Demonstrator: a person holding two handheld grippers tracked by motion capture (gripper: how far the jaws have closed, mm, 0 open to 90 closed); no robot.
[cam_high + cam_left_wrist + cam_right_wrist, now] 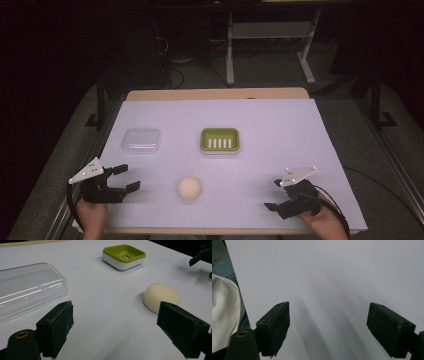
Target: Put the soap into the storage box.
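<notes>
A cream oval soap bar lies near the front middle of the white table cover. A green and white soap dish stands behind it, with a clear plastic lid to its left. My left gripper hovers at the front left, open, jaws pointing toward the soap with bare cover between them. My right gripper is at the front right, open over bare cover, pointing left.
The white cover ends at a wooden table edge at the back. A person's white and blue clothing sits at the left of the right gripper view. Dark floor, cables and a metal stand lie beyond the table.
</notes>
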